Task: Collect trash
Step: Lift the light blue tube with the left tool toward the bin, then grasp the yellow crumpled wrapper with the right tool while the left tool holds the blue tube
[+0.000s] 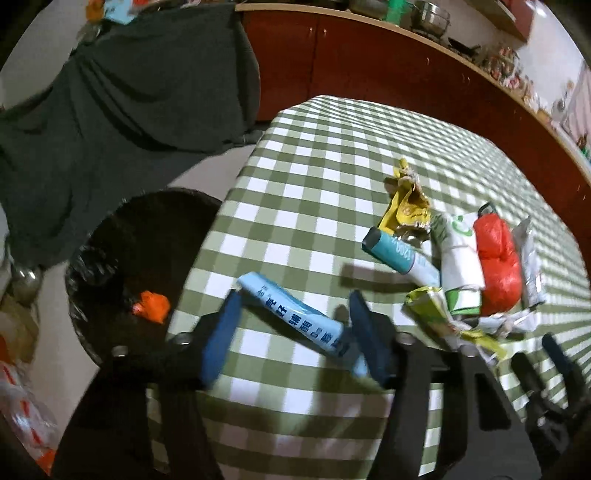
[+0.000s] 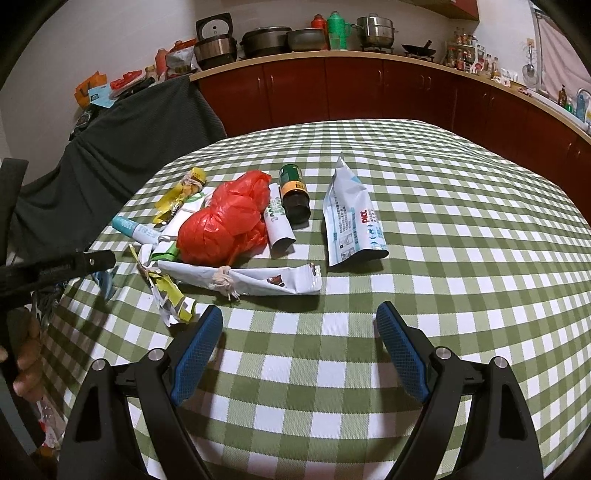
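Beneath both tongs spreads the green-and-white checked tablecloth [image 2: 443, 206]. Left of the left tongs [image 1: 291, 328] stands a black-lined round bin [image 1: 122, 258]. The trash heap, with a red plastic bag [image 2: 221, 218], lies ahead-left of the right tongs [image 2: 299, 343], wide open, empty. The left tongs' half-closed jaws straddle a light-blue printed tube [image 1: 291, 317]; grip unclear.

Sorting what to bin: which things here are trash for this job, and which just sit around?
Job: light blue packet; red plastic bag; white pouch; brown bottle; black bin.
Not: pots; green flask; dark cloth.
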Demonstrator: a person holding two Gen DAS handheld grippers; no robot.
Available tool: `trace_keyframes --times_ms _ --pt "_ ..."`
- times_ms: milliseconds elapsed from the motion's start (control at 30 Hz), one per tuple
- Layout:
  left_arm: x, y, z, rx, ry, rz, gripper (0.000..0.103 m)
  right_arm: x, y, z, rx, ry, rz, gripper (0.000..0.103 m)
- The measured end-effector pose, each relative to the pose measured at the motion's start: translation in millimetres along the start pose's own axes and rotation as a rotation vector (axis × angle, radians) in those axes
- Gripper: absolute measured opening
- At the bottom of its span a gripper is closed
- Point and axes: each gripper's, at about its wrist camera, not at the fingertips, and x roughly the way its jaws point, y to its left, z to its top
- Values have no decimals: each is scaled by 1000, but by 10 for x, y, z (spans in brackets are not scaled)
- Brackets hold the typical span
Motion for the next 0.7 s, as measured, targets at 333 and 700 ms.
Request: trace_keyframes --times_ms 333,700 --pt "-50 63 -93 91 -13 -10 13 7 6 -17 -2 3 2 83" --pt "-142 37 -242 183 -43 1 13 11 181 14 -38 8 33 81"
